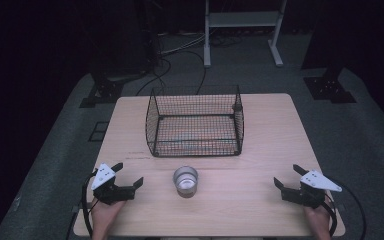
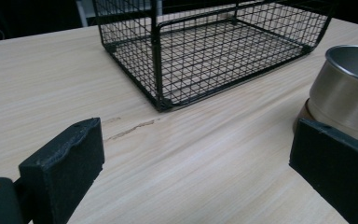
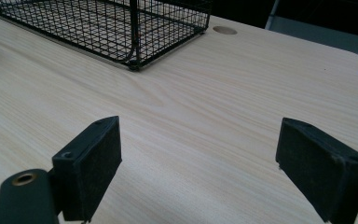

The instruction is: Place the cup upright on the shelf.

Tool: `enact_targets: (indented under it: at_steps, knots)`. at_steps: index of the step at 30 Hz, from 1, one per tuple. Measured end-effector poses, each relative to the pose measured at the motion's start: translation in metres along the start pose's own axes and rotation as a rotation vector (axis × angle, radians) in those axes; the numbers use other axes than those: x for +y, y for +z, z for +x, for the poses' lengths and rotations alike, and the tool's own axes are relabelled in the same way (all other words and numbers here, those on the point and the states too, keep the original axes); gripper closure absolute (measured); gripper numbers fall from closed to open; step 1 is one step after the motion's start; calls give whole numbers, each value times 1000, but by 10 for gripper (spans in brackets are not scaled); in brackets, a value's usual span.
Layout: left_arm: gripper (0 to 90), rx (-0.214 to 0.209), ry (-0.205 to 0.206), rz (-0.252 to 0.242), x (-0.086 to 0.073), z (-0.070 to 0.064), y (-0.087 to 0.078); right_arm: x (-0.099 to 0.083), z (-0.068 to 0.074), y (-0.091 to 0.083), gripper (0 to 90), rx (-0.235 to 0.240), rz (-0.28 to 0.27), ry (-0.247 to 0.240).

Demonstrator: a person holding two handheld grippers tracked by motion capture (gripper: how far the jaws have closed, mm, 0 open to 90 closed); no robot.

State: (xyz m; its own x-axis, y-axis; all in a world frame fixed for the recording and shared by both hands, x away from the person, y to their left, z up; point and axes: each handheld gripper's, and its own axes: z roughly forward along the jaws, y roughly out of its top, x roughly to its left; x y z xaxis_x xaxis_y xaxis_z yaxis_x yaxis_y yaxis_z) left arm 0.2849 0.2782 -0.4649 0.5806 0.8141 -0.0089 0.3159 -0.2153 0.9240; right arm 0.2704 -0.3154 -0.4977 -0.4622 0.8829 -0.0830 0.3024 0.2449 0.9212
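Note:
A small shiny metal cup (image 1: 186, 181) stands upright near the table's front middle; it also shows at the right in the left gripper view (image 2: 347, 91). Behind it sits a black wire mesh basket (image 1: 195, 126), with nothing in it, seen too in the left gripper view (image 2: 205, 46) and the right gripper view (image 3: 107, 23). My left gripper (image 1: 128, 175) rests at the front left, jaws wide apart and holding nothing (image 2: 196, 170). At the front right my right gripper (image 1: 289, 176) is also open over bare wood (image 3: 198, 163).
The light wooden table (image 1: 270, 130) has a faint dark scratch (image 2: 133, 129) in front of the basket's left corner. Beyond the table are grey floor, cables, dark stands and a white metal frame (image 1: 242, 22).

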Motion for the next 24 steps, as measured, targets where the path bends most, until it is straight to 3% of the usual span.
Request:
enact_targets:
  at_steps: [5, 24]
  knots:
    - [21, -19, 34, 6, 3, -6, 2, 0, 0, 0, 135, 0, 0, 0]
    - [21, -97, 88, 12, 8, -23, 12, 0, -1, 0, 135, -6, -4, 16]
